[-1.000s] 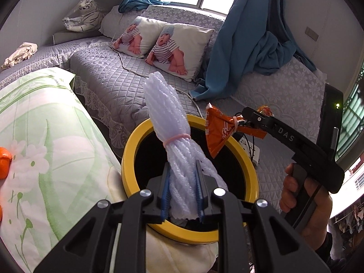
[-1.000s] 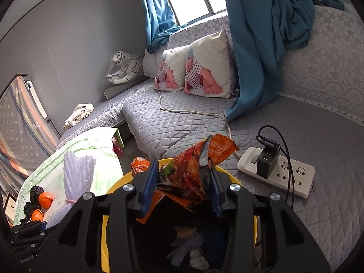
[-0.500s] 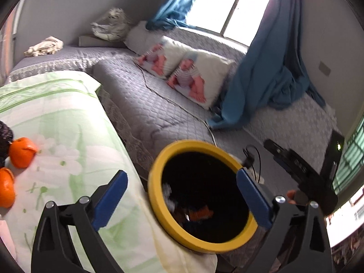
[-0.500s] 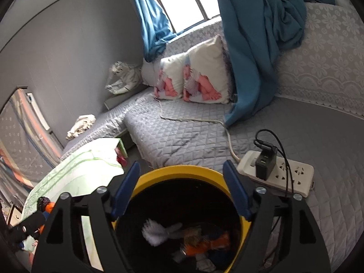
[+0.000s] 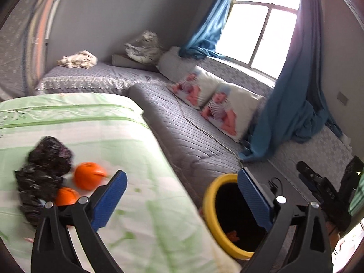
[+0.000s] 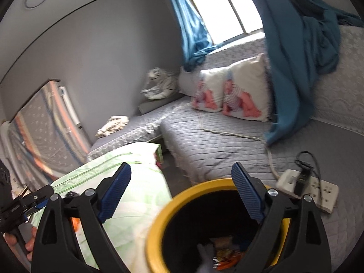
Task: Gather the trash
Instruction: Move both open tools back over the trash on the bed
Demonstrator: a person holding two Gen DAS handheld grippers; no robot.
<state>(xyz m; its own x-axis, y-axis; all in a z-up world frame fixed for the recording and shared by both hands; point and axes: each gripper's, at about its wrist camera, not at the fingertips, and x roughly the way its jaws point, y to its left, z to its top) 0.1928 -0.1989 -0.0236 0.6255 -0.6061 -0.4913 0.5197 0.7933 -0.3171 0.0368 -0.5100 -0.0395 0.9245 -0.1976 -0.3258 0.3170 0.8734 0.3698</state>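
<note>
In the left wrist view, the yellow-rimmed bin (image 5: 210, 207) stood right of the green-clothed table (image 5: 136, 204), where two oranges (image 5: 89, 175) lay. The left gripper (image 5: 182, 201) gaped wide, empty.

In the right wrist view, wrappers (image 6: 224, 253) lay inside the bin. The right gripper (image 6: 182, 198) had just been opening, nothing between its pads.
</note>
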